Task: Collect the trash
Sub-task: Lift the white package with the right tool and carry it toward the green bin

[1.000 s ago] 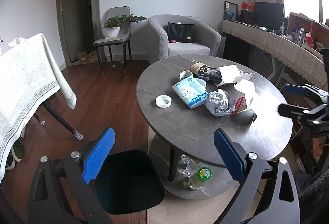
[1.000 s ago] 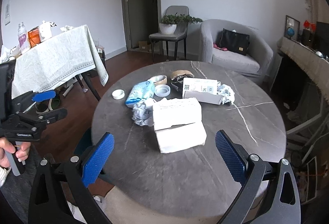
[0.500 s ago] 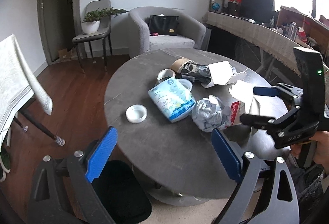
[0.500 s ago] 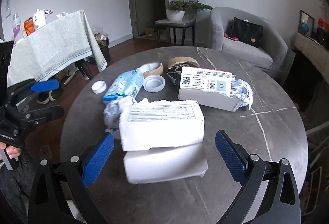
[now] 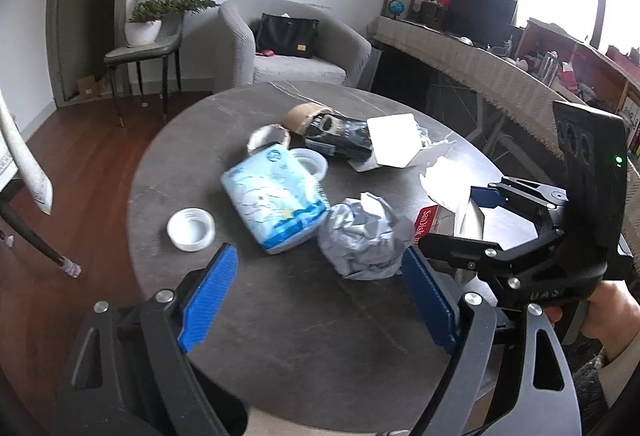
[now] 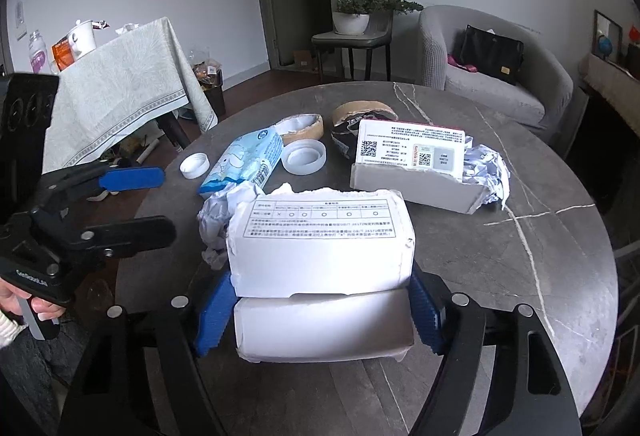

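Trash lies on a round dark table (image 5: 280, 348): a crumpled grey paper ball (image 5: 364, 236), a blue tissue pack (image 5: 276, 204), a white lid (image 5: 191, 229), tape rolls and torn boxes. My left gripper (image 5: 316, 296) is open just in front of the paper ball. In the right wrist view my right gripper (image 6: 320, 304) has its blue pads against both sides of a torn white box (image 6: 320, 248). The table (image 6: 520, 276), paper ball (image 6: 216, 220) and tissue pack (image 6: 244, 160) show there too.
A second open box (image 6: 416, 172) with crumpled paper and a clear lid (image 6: 304, 156) lie behind. A grey armchair (image 5: 288, 48), a chair with a potted plant (image 5: 148, 36) and a cloth-covered table (image 6: 116, 88) surround the table.
Both grippers moved forward over the table. The left gripper neared the paper ball. The right gripper's jaws narrowed from wide open onto the sides of the white box.
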